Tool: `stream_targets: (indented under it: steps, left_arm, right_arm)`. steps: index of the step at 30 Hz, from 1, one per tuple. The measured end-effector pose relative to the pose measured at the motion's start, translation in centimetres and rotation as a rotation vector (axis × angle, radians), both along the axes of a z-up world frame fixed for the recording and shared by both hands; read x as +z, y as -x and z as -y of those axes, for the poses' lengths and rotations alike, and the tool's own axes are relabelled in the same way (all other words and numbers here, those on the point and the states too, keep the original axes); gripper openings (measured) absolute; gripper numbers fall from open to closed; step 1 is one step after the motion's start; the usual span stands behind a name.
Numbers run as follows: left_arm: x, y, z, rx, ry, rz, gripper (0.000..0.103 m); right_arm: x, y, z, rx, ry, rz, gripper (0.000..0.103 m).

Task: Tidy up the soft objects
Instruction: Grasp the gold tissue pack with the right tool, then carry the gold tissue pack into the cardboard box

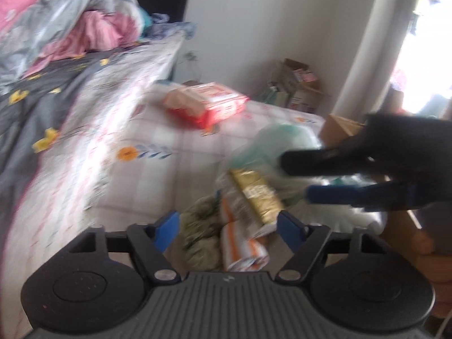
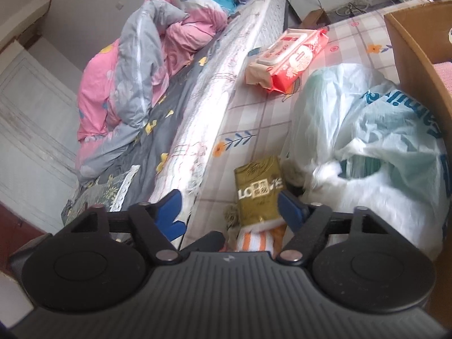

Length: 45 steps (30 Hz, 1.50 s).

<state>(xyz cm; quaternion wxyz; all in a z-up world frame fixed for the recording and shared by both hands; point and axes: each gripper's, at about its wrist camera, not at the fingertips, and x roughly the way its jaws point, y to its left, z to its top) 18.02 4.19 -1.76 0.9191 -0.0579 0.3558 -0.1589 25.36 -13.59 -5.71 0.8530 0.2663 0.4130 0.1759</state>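
Approach step: left gripper (image 1: 227, 224) and right gripper (image 2: 230, 209), jaws wide apart and empty, flank the gold pack (image 2: 258, 190) lying on the bed (image 2: 254, 124) beside the plastic bag (image 2: 381, 130). Next move likely requires closing on it.

Left gripper (image 1: 227, 230): fingers apart, socks (image 1: 244, 243) between them
Right gripper (image 1: 295, 178): fingers near bag (image 1: 271, 144)
Wipes (image 1: 206, 104): on mattress (image 1: 158, 175), well apart
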Motion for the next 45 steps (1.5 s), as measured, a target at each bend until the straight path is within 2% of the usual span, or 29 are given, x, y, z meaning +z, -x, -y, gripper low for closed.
stream_targets:
  steps: [2, 4, 8, 15, 21, 28, 45]
  left_arm:
    - [-0.3, -0.8, 0.8, -0.020, -0.001, -0.001, 0.060]
    - [-0.6, -1.6, 1.5, -0.037, 0.001, -0.006, 0.053]
    - [-1.7, -3.2, 2.6, -0.050, -0.006, -0.048, 0.043]
    - [-2.4, -4.2, 2.8, -0.045, 0.016, -0.074, 0.043]
    - [-1.9, -3.7, 2.6, -0.035, 0.009, -0.054, 0.042]
    - [-0.1, -2.1, 2.7, -0.023, -0.017, -0.003, 0.041]
    - [4.3, 3.5, 2.6, 0.010, -0.075, 0.100, 0.045]
  right_arm:
    - [-0.9, -1.0, 0.1, -0.014, -0.008, -0.029, 0.055]
    - [-1.7, -1.7, 0.1, -0.029, 0.001, -0.046, 0.051]
    - [-2.5, -2.7, -0.3, -0.035, 0.048, -0.057, 0.050]
    - [-3.5, -3.8, -0.9, -0.022, 0.079, -0.085, 0.050]
    - [-3.5, -3.4, -1.1, -0.012, 0.074, -0.068, 0.046]
    - [-2.4, -2.1, -0.8, -0.007, 0.030, -0.043, 0.040]
    - [0.8, 2.8, -0.2, 0.049, -0.138, 0.020, 0.040]
